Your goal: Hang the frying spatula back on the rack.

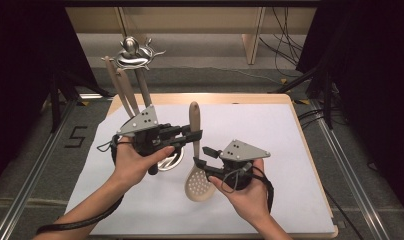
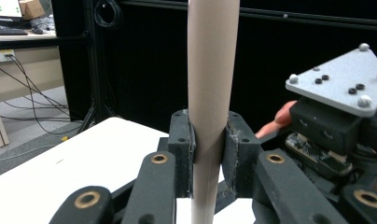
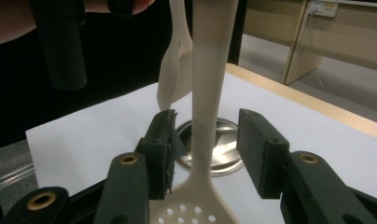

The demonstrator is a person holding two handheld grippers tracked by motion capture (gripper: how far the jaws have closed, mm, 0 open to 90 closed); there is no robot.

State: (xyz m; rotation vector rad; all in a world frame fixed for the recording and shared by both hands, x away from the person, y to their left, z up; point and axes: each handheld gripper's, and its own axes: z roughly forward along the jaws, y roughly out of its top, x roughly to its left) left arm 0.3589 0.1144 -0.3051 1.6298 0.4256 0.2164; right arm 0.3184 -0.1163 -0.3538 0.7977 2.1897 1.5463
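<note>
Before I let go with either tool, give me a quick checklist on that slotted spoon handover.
1. Left tool clamped on the slotted spoon handle: ok, both pads press the handle.
2. Right tool closed on the spoon: not ok, its jaws are open with gaps either side of the neck.
3. Spoon centred between the right tool's jaws: ok.
4. Spoon bowl off the white sheet: cannot tell.
5. Utensil stand with its other utensils upright: ok.
6. Stand's metal base behind the spoon, apart from it: cannot tell.
</note>
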